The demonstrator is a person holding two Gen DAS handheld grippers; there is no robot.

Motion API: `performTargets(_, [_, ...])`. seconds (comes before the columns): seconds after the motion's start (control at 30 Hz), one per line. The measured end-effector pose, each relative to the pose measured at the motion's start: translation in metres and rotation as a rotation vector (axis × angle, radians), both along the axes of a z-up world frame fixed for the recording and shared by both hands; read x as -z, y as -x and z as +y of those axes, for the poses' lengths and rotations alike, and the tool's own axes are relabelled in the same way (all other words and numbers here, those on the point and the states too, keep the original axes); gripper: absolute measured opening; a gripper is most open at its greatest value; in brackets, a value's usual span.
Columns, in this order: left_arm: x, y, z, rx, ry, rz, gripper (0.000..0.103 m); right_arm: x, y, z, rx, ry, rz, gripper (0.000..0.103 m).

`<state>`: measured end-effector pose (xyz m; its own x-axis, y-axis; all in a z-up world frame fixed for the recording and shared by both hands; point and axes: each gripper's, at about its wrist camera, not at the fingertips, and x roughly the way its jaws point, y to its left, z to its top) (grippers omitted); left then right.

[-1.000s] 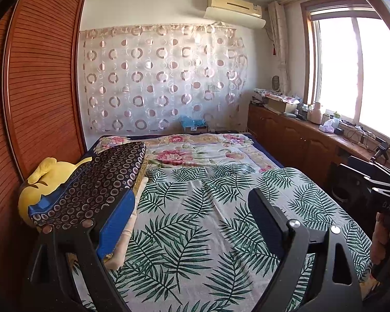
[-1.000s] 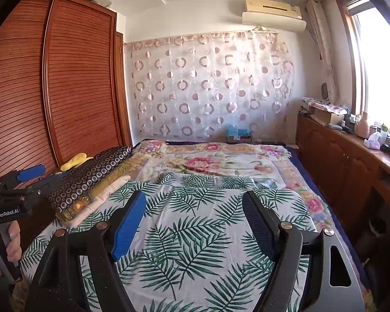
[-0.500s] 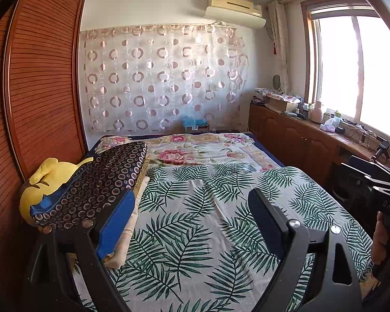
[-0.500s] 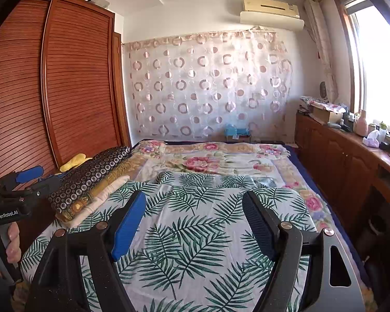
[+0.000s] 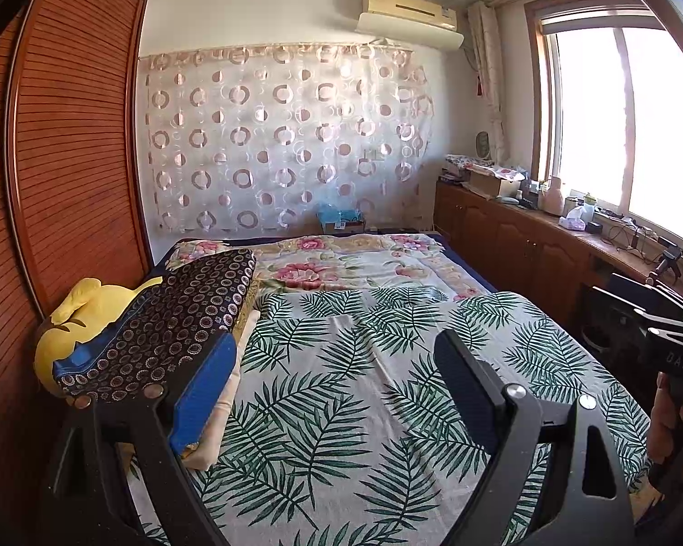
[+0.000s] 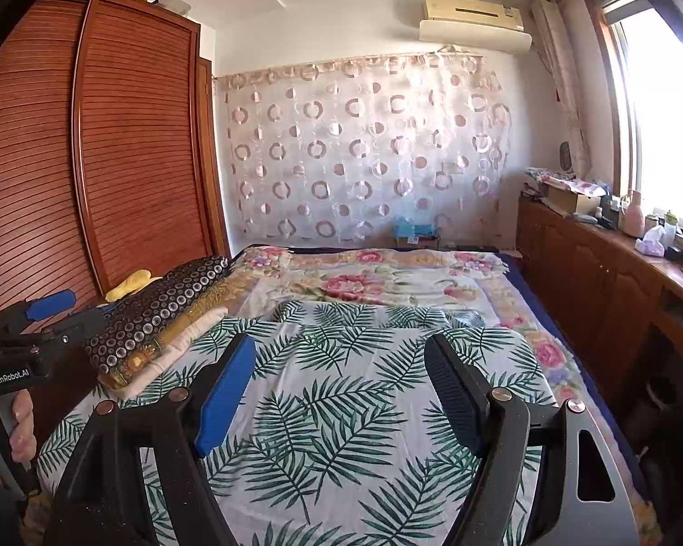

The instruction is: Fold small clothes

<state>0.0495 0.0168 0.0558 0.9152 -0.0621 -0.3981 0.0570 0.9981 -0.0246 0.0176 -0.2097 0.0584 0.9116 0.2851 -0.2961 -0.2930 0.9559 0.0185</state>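
Both grippers hung over the near end of the bed [image 5: 460, 273], pointing toward the curtain [image 5: 287, 136] at 12 o'clock. The left gripper [image 5: 337, 386] had its fingers [image 5: 205, 386] spread wide apart, with nothing between them. The right gripper [image 6: 341, 391] was the same, wide apart and holding nothing.

No small clothes showed anywhere that I could pick out. A leaf sheet [image 6: 341, 386] lay spread flat on the bed right under both grippers. A stack [image 5: 168, 332] of folded things sat at 9 o'clock by the wardrobe [image 5: 68, 159], dark cloth with little rings on top, gold and cream layers under it. A yellow toy [image 5: 68, 318] lay just behind the stack. I could not tell if any layer in that stack was a small piece of clothing. If it was, it already lay folded there. So the scene fit two times: clothes not laid out on the sheet, or clothes folded and stacked away.

Cloth like this would be light and very soft, I think. It would flop and sag when lifted, and a thin layer could slip out of a weak pinch. The best place to take hold would be at a corner or along an edge, one gripper on each side, so it hangs flat.
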Motion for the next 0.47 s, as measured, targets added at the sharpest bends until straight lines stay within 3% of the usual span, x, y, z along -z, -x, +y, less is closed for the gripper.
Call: performTargets(0.47, [0.0,-0.0001,-0.0004,0.001,0.0,0.0,0.089,0.0009,-0.0007,-0.0003,0.0,-0.001,0.004,0.078])
